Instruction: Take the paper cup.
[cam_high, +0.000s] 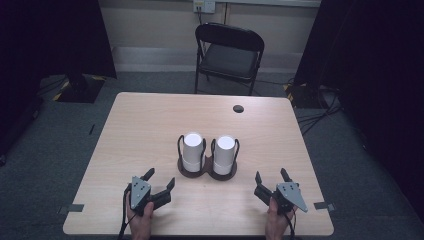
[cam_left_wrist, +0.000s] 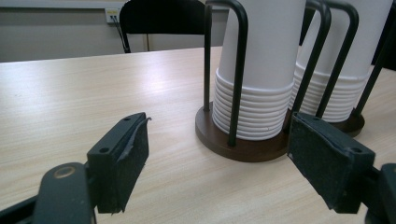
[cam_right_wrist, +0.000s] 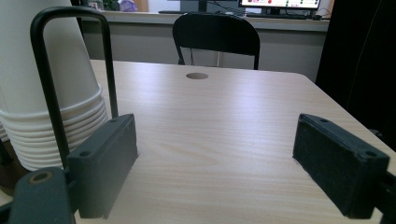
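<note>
Both grippers, left (cam_high: 161, 182) and right (cam_high: 270, 177), sit with fingers spread wide, holding nothing, near the cup stacks (cam_high: 192, 151) on the worktop (cam_high: 145, 125).

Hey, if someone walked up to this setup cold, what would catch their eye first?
Two stacks of white paper cups, upside down in a dark twin holder with wire loops, stand at the middle of the wooden table. Near the front edge, the left gripper and right gripper rest open, one either side. A black folding chair stands behind the table.
</note>
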